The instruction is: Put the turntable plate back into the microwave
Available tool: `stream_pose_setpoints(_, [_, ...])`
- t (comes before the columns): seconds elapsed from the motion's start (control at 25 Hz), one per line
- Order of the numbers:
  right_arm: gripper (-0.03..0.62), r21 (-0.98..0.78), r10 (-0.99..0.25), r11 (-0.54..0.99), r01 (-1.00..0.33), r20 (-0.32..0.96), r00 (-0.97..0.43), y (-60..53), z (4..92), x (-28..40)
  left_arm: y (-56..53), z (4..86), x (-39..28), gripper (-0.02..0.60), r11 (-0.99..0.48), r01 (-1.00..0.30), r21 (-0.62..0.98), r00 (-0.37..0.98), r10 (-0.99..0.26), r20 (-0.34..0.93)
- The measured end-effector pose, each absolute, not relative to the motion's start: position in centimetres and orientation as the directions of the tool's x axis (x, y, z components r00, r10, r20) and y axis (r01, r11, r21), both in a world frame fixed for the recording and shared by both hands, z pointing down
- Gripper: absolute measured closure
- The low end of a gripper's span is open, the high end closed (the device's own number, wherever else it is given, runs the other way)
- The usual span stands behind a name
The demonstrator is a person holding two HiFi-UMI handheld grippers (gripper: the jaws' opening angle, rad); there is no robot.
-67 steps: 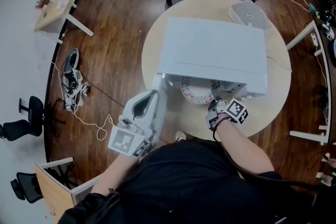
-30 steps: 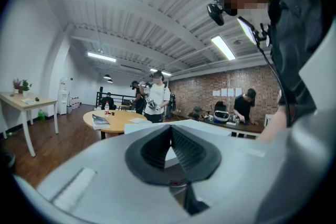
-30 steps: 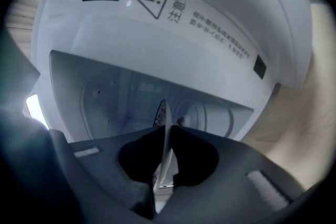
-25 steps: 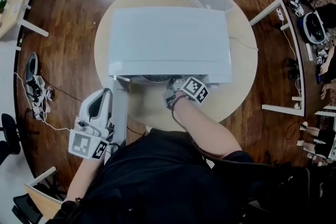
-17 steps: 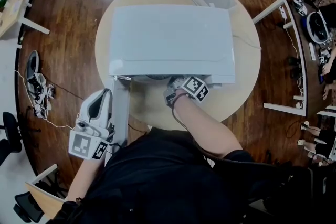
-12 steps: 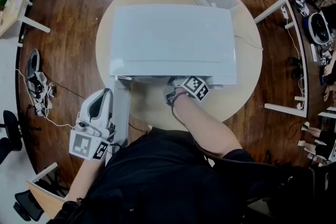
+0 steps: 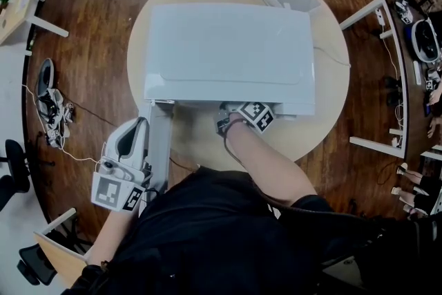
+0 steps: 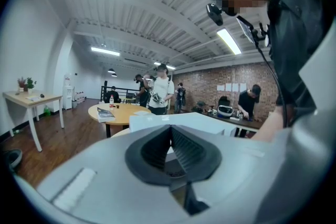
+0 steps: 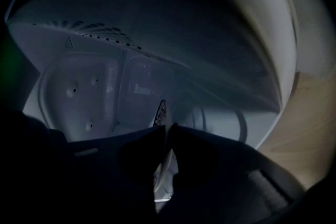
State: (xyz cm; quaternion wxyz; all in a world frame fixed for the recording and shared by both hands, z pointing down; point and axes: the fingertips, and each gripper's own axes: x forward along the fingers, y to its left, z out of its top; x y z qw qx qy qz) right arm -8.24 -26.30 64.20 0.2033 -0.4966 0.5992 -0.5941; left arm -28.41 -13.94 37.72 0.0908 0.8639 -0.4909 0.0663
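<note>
Risk sits at the rim: my right gripper [image 9: 168,127] pinches the red-patterned turntable plate [image 9: 160,110] by a thin edge, pads pressed on either side of it, deep in the dim cavity of the white box-shaped microwave [image 7: 228,45]. With so little rim held, I judge the plate could pivot or slip out, and a knock against the cavity wall would be the likely cause. Letting go off centre could also leave it sitting crooked; I cannot tell from here whether it touches the cavity floor. My right forearm reaches from the near side across the round pale wooden table [image 7: 207,152], marker cube just at the oven's mouth, the gripper aimed slightly downward. My left gripper [image 8: 169,127] hangs at near left, beside the open white microwave door [image 7: 159,141], its pads pressed together on nothing.
</note>
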Motion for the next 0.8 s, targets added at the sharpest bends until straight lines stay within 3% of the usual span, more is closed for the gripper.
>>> stream_pose_setpoints(0.8, [0.574, -0.913, -0.872, -0.238, -0.33, 0.351, -0.342, -27.26, 64.68, -8.43, -13.46, 38.05, -29.08, 0.577, -0.492, -0.867, 0.075, 0.495, -0.837, 0.236])
